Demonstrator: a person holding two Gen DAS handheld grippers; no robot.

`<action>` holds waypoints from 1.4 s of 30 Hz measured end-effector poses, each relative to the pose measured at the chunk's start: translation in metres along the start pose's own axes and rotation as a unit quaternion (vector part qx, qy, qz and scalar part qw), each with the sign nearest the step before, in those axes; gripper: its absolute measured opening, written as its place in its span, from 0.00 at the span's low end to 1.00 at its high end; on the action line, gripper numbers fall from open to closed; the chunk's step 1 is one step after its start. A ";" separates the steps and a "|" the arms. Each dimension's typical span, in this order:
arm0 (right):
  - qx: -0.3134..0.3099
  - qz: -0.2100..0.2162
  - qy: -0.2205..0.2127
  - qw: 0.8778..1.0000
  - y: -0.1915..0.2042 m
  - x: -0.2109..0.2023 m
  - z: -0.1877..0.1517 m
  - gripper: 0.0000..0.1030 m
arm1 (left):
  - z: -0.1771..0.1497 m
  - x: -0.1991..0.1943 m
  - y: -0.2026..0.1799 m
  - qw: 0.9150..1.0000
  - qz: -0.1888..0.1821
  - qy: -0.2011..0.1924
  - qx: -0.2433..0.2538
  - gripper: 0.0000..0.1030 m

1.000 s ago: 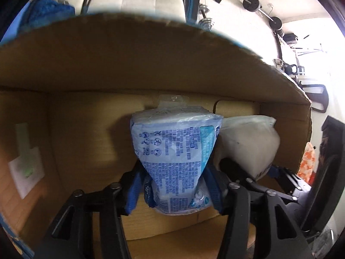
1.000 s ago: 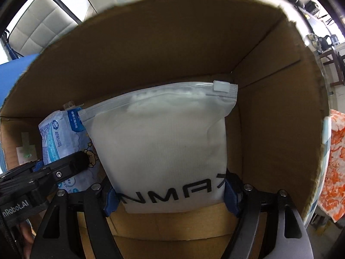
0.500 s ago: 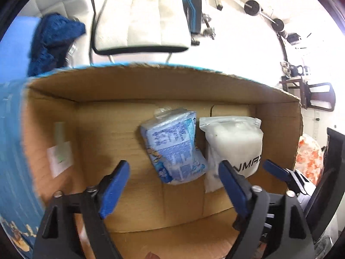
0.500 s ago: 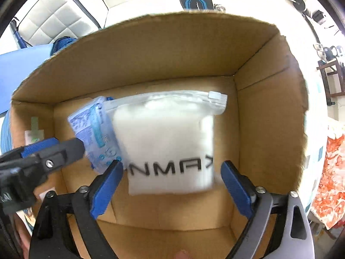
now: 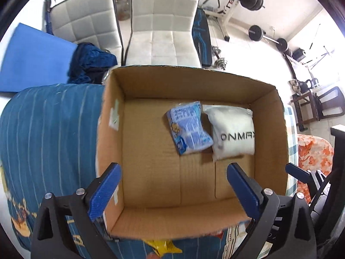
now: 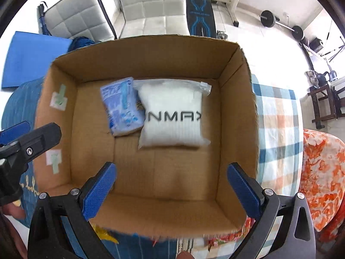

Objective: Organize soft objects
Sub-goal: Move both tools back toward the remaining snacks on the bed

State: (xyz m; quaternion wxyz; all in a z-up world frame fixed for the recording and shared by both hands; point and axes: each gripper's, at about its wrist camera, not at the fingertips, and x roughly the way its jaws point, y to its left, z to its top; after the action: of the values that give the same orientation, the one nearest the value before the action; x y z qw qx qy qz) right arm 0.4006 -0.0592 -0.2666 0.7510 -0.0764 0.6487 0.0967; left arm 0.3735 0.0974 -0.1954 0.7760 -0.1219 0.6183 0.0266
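An open cardboard box [image 5: 112, 142] [image 6: 235, 112] stands on a bed. A blue printed soft pack [image 5: 188, 129] [image 6: 121, 105] lies on the box floor, touching a white zip pouch [image 5: 231, 133] [image 6: 172, 114] with black lettering on its right. My left gripper [image 5: 173, 188] is open and empty, high above the box's near edge. My right gripper [image 6: 170, 188] is open and empty, also above the near edge. The left gripper's arm shows at the left of the right wrist view [image 6: 28, 142].
The box sits on blue striped bedding [image 5: 49, 133] and a checked cover [image 6: 278, 129]. An orange floral cloth [image 6: 323, 172] lies at right. A dark blue knit item [image 5: 90, 62], white chairs [image 5: 163, 21] and weight equipment [image 5: 254, 0] are beyond the box.
Both grippers opened, let go of the blue pack and the white pouch inside the box, and rose up out of it. Both items now lie on the box floor.
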 end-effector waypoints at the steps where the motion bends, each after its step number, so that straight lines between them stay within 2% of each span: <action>1: 0.001 0.000 -0.005 1.000 0.002 -0.006 -0.003 1.00 | -0.002 0.001 -0.002 1.000 0.005 -0.005 -0.005 0.97; 3: -0.003 0.000 -0.018 1.000 0.006 -0.018 -0.018 1.00 | -0.013 -0.014 -0.001 0.999 0.004 -0.026 -0.018 0.97; 5: -0.007 -0.001 -0.028 1.000 0.001 -0.023 -0.016 1.00 | -0.022 -0.022 -0.001 0.999 0.013 -0.039 -0.024 0.97; 11: -0.013 0.003 -0.064 0.998 -0.001 -0.067 -0.050 1.00 | -0.055 -0.062 -0.018 0.995 0.035 -0.090 0.000 0.97; 19: -0.012 0.018 -0.100 0.995 -0.011 -0.116 -0.092 1.00 | -0.090 -0.100 -0.035 0.993 0.033 -0.116 0.016 0.97; 25: -0.011 0.033 -0.106 0.994 -0.018 -0.131 -0.108 1.00 | -0.104 -0.115 -0.037 0.992 0.036 -0.122 0.013 0.97; 28: -0.003 0.043 -0.096 0.994 -0.027 -0.128 -0.112 1.00 | -0.108 -0.110 -0.030 0.993 0.043 -0.112 0.003 0.97; 31: 0.009 0.053 -0.066 0.996 -0.040 -0.110 -0.121 1.00 | -0.118 -0.092 -0.019 0.995 0.049 -0.087 -0.010 0.97; 34: 0.016 0.050 -0.041 0.998 -0.051 -0.087 -0.135 1.00 | -0.137 -0.063 -0.004 0.997 0.048 -0.047 -0.030 0.97; 39: 0.035 0.074 0.021 0.996 -0.065 -0.033 -0.159 1.00 | -0.162 -0.001 0.018 0.996 0.044 0.030 -0.065 0.97; 42: 0.060 0.053 0.042 0.996 -0.087 -0.004 -0.173 1.00 | -0.171 0.031 0.026 0.994 0.044 0.066 -0.076 0.97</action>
State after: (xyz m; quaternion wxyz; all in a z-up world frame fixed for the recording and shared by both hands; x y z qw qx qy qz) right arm 0.2557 -0.1852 -0.2890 0.7199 -0.0008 0.6876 0.0946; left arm 0.2130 0.0817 -0.2646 0.7197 -0.1550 0.6694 0.0994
